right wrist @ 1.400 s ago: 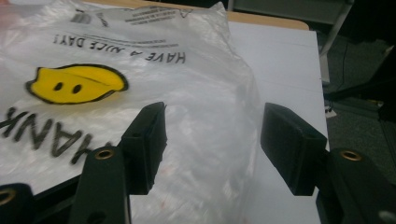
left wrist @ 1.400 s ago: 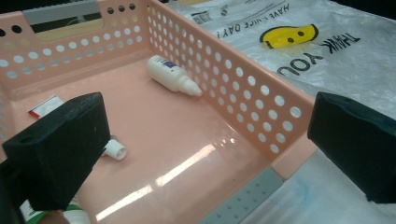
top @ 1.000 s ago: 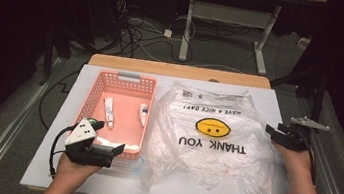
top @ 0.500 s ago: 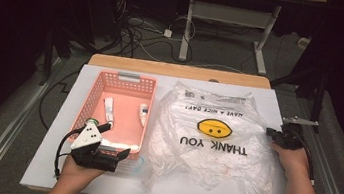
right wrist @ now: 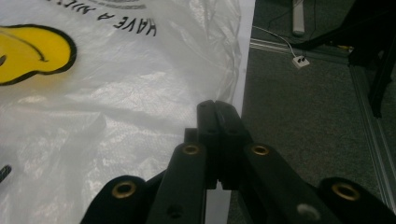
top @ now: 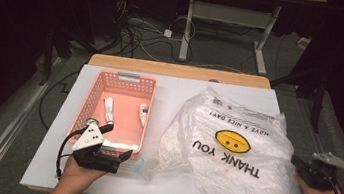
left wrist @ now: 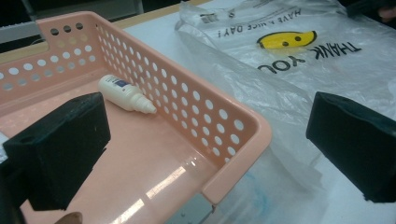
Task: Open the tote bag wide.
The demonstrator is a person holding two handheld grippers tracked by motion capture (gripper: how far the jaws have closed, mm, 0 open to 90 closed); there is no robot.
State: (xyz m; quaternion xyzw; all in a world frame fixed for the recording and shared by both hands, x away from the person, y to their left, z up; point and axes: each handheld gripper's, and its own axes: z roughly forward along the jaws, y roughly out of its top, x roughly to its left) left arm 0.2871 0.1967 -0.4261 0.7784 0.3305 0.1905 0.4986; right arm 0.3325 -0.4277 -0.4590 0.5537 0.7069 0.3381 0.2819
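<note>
Straddling the basket [left wrist: 224, 140] corner, the left tool [left wrist: 205, 140] gapes wide; right tool [right wrist: 217, 140] pressed together beside the bag [top: 233, 150].

Salmon-pink basket [top: 122, 81] with rows of round holes; white bottle [left wrist: 125, 93] with a dark blue label; clear plastic bag [top: 233, 150] printed with a yellow smiley and black lettering; white desk [top: 176, 90] with a tan wooden far edge; black jaws on both grippers

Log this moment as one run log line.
left gripper: open, at pink basket near corner | right gripper: shut, at plastic bag edge
</note>
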